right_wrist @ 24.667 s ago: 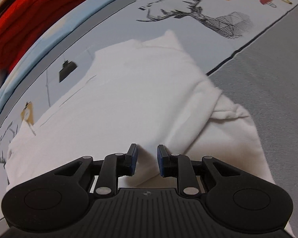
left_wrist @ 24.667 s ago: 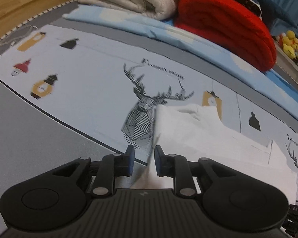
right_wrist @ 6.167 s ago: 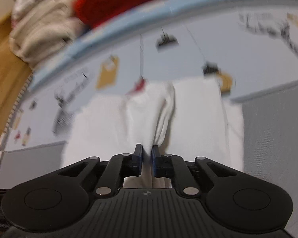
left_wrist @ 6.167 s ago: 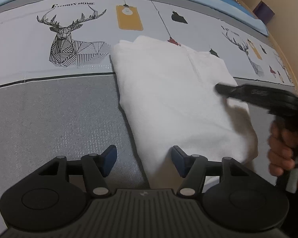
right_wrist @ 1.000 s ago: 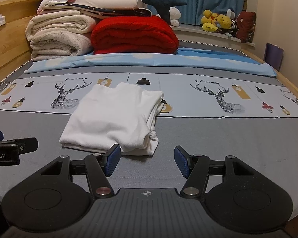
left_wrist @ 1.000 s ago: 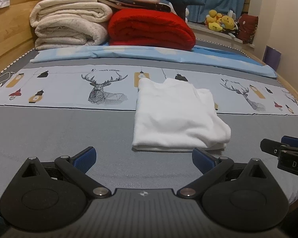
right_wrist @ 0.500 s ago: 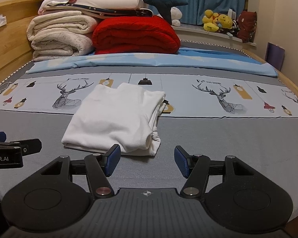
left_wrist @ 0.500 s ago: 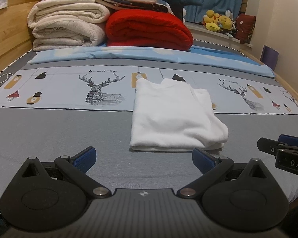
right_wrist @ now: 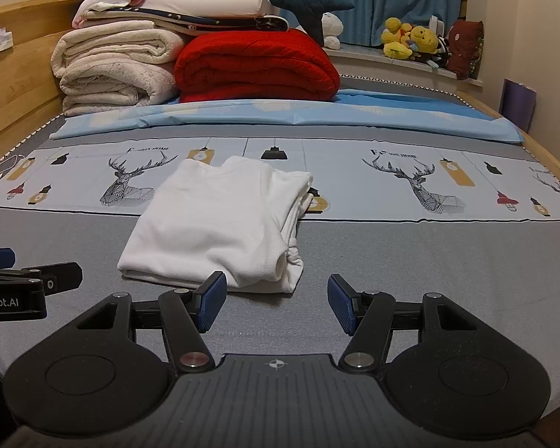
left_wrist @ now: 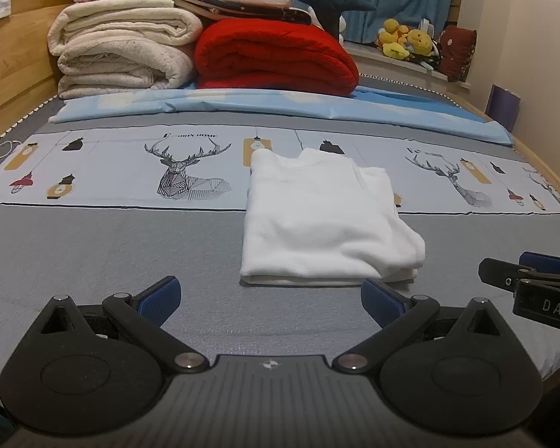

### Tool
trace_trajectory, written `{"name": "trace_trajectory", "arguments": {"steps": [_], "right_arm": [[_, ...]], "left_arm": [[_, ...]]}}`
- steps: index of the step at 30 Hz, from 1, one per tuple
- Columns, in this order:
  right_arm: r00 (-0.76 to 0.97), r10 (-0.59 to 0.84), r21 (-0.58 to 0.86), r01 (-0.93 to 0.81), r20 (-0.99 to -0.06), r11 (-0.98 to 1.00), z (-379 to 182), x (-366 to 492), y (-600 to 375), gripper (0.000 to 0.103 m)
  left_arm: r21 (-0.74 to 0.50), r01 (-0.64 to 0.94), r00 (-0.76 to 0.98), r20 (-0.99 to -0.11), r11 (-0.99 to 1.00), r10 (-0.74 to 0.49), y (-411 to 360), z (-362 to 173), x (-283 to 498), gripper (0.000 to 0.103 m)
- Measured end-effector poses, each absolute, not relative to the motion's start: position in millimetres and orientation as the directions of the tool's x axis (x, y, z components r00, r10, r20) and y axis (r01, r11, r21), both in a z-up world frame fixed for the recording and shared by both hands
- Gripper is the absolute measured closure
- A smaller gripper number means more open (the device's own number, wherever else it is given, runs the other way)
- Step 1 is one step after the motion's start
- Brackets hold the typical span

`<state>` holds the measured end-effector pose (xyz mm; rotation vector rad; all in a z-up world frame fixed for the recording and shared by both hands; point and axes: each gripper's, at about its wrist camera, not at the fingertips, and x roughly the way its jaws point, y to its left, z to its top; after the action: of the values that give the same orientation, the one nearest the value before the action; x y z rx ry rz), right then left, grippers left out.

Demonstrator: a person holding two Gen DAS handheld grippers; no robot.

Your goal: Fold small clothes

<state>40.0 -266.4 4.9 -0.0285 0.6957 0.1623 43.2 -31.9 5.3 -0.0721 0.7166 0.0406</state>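
- Both views are lit by warm, fairly dim indoor light; the source itself is out of frame, possibly overhead.
- The folded white garment [left_wrist: 324, 220] is the brightest thing, close to washed out on its top face, with little fabric texture left.
- A thin soft shadow lies under the garment's near edge on the bed [left_wrist: 93, 254].
- Beyond the garment, the red blanket [right_wrist: 254, 67] keeps strong colour with dark creases.
- Fisheye distortion bows the sheet's lines on either side of the garment, and the corners fall to black.
- Nearer than the garment, each black hand-held gripper body reads as flat, nearly detail-free dark.
- No motion blur; focus is even.
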Motion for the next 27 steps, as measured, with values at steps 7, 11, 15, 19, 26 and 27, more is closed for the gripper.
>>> {"name": "trace_trajectory", "arguments": {"steps": [7,11,15,19,26,27], "right_arm": [[0.754,0.141,0.027,-0.161,-0.641,0.987,4.8,39.9,-266.8,0.041],[0.754,0.142,0.027,-0.162,-0.642,0.986,4.8,39.8,-267.0,0.041],[0.754,0.142,0.028,-0.162,-0.642,0.986,4.9,40.0,-267.1,0.041],[0.753,0.142,0.028,-0.162,-0.642,0.986,5.0,39.9,-267.0,0.041],[0.753,0.142,0.028,-0.162,-0.643,0.986,5.1,40.1,-267.2,0.041],[0.753,0.142,0.028,-0.162,-0.643,0.986,5.2,40.0,-267.1,0.041]], "left_arm": [[-0.052,-0.06,0.754,-0.657,0.997,0.011,-32.9,6.0,42.7,0.0],[-0.052,-0.061,0.754,-0.657,0.997,0.012,-33.2,5.8,42.8,0.0],[-0.052,-0.06,0.754,-0.657,0.997,0.011,-33.4,5.8,42.8,0.0],[-0.05,-0.053,0.756,-0.655,0.997,0.007,-33.6,6.9,42.5,0.0],[-0.053,-0.05,0.755,-0.656,0.997,0.003,-33.9,6.8,42.6,0.0],[-0.054,-0.049,0.755,-0.656,0.997,0.002,-33.9,6.8,42.5,0.0]]}}
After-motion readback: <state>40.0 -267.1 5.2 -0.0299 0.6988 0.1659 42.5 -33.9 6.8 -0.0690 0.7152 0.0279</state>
